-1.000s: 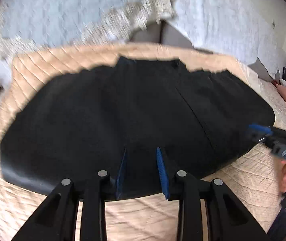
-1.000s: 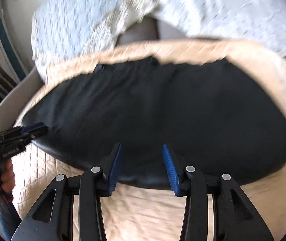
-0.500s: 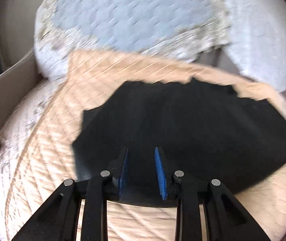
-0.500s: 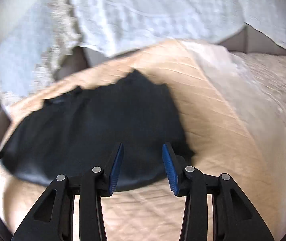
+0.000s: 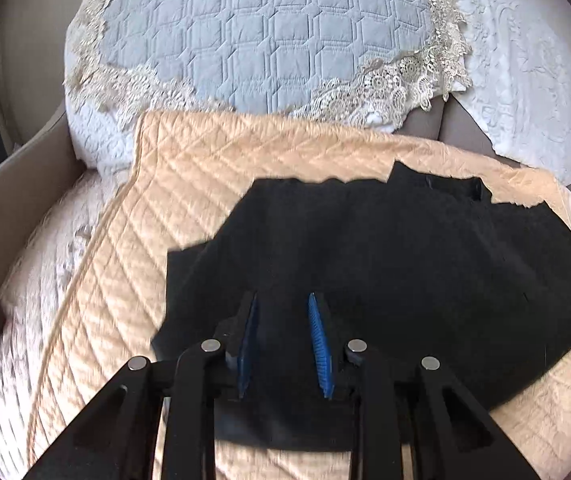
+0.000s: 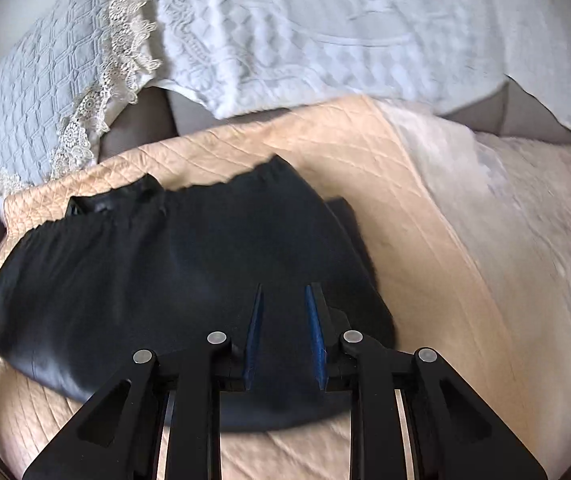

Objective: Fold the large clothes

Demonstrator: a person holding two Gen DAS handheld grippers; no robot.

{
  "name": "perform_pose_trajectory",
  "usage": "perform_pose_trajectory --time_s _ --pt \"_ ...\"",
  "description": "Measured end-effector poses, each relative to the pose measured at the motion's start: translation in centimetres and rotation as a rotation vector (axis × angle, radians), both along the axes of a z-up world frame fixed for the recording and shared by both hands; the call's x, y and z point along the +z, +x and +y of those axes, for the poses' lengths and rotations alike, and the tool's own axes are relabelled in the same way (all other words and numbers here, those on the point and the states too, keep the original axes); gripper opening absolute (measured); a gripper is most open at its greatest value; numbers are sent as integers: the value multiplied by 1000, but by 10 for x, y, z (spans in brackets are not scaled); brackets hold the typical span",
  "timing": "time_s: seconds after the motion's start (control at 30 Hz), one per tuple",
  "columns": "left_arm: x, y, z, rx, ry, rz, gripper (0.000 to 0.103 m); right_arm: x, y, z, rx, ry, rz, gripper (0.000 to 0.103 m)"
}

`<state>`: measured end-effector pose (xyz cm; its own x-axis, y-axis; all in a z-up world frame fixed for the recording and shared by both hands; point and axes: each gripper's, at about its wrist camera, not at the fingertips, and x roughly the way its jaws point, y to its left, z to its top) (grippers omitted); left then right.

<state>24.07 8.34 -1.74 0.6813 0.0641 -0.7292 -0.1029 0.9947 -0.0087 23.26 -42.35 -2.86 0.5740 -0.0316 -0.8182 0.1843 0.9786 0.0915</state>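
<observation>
A black garment is spread on a peach quilted bed cover. The left tool is held narrowly parted above it; the right tool, jaws closing, is seen over its edge, fabric not visibly pinched.

The left claw has slid from the skirt's middle hem to its left corner, the right claw to its right corner; the right claw's jaws are closing, cloth between them.
</observation>
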Motion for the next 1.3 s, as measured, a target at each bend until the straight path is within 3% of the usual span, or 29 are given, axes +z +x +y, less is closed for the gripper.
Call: perform_pose_trajectory --time_s 0.23,0.3,0.4,0.43,0.53,0.7,0.83,0.9,1.0,1.07,1.13,1.23,1.3 --pt "10 71 -11 -53 21 -33 28 -14 69 10 72 -24 -9 22" --pt "3 88 -10 -44 14 -19 28 -25 83 3 68 -41 9 22" --pt "-31 111 -1 9 78 55 28 -52 97 -18 33 -94 76 22" --pt "-46 114 6 21 48 90 28 -61 99 -27 29 -75 91 21" --pt "-57 108 17 34 -25 55 29 -68 96 -39 6 -7 63 21" --pt "-61 105 6 38 47 55 29 -78 97 -35 7 -26 62 21" --pt "-53 108 0 41 58 83 29 -67 98 -30 -3 -64 108 22" --pt "-33 95 -5 68 100 69 29 -41 79 -20 0 -41 61 24" --pt "-1 45 -6 37 29 -18 30 -15 32 -1 44 -6 6 25" --pt "7 4 -6 41 25 -55 34 -13 0 5 62 0 8 26" --pt "2 -22 -2 59 13 -38 34 -22 -27 1 44 -11 43 26" --pt "-34 -39 9 59 18 58 34 -41 -44 -15 14 28 93 25" --pt "-38 -43 2 54 62 55 34 -29 -43 -11 -1 7 93 25"
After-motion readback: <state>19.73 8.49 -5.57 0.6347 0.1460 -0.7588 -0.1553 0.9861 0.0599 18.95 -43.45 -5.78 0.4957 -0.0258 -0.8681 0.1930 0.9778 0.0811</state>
